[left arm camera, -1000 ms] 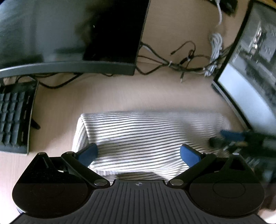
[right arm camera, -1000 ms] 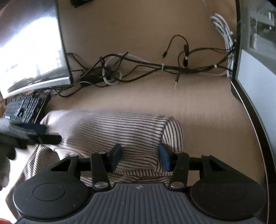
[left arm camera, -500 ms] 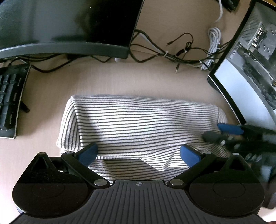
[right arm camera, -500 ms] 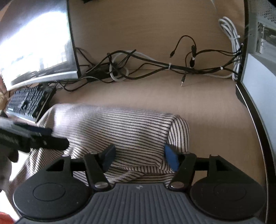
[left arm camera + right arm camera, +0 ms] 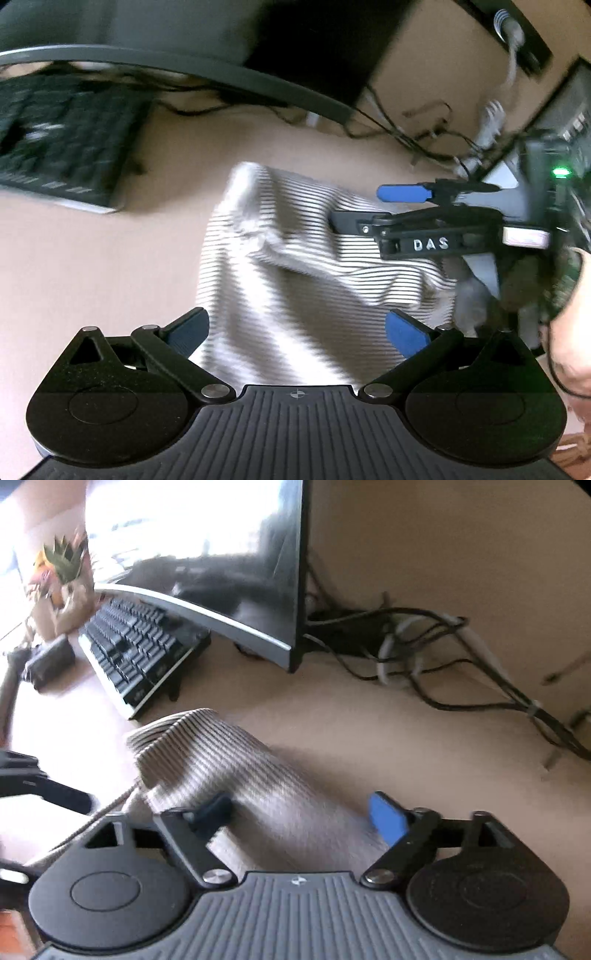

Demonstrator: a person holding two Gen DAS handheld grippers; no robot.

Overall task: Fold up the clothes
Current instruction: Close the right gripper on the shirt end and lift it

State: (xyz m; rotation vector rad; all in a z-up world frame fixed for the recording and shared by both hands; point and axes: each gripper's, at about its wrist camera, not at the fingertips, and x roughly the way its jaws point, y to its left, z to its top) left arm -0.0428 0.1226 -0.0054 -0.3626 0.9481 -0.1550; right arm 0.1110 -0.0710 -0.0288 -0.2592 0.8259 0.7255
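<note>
A white garment with thin dark stripes (image 5: 295, 266) lies folded and rumpled on the tan desk (image 5: 92, 266). My left gripper (image 5: 297, 332) stands open over its near edge, with the cloth between the blue pads (image 5: 406, 336) but not pinched. My right gripper (image 5: 369, 208) reaches in from the right above the garment's far part. In the right wrist view the garment (image 5: 258, 794) runs slantwise under my right gripper (image 5: 299, 816). Its jaws are opening, and the blue right pad (image 5: 388, 823) stands clear of the cloth. The left gripper's finger (image 5: 55, 794) shows at the left edge.
A black keyboard (image 5: 62, 147) (image 5: 140, 653) and a curved monitor (image 5: 184, 37) (image 5: 221, 554) stand behind the garment. Tangled cables (image 5: 443, 664) lie at the back right. Dark equipment with a green light (image 5: 559, 171) is at the right. A potted plant (image 5: 66, 565) sits far left.
Both views have swung and rolled, and the garment now lies slantwise and more rumpled. The right gripper's jaws have widened and it has moved left over the cloth.
</note>
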